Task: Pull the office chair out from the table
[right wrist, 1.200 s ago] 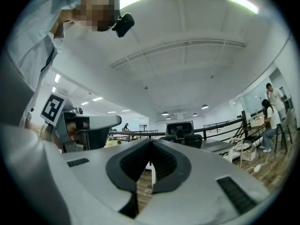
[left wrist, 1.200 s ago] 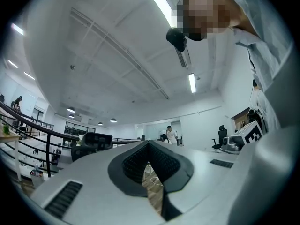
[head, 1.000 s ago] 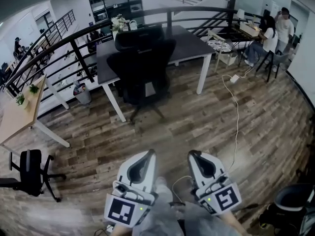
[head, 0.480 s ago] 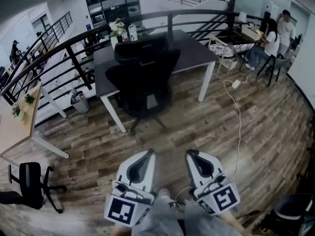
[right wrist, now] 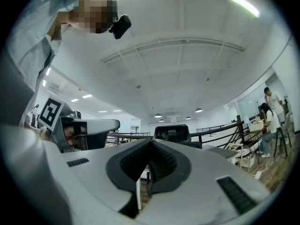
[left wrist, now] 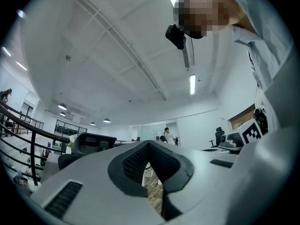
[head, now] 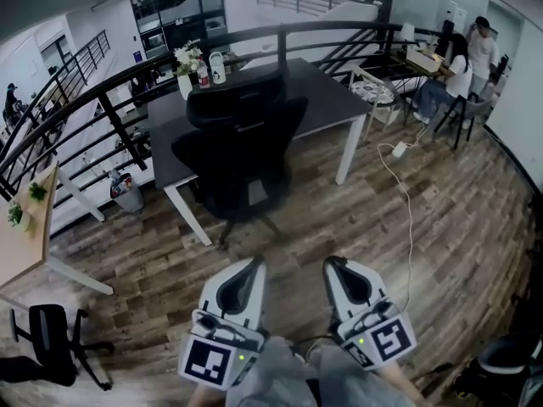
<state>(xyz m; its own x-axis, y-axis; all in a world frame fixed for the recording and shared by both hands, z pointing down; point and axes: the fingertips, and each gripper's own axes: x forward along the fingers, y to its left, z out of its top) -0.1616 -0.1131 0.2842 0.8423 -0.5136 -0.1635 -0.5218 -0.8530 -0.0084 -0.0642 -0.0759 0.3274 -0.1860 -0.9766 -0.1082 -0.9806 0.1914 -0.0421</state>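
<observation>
Office chair — black, pushed in against the dark table, well apart from us. We hold 2 grippers low: left gripper, right gripper — both with jaws closed together, gripping nothing.

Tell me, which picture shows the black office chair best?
The head view: the black high-backed office chair shows whole, top to wheeled base, at the dark table. Both gripper views catch little more than its headrest.

Black office chair upright, tucked against the dark table, backrest toward the camera.
</observation>
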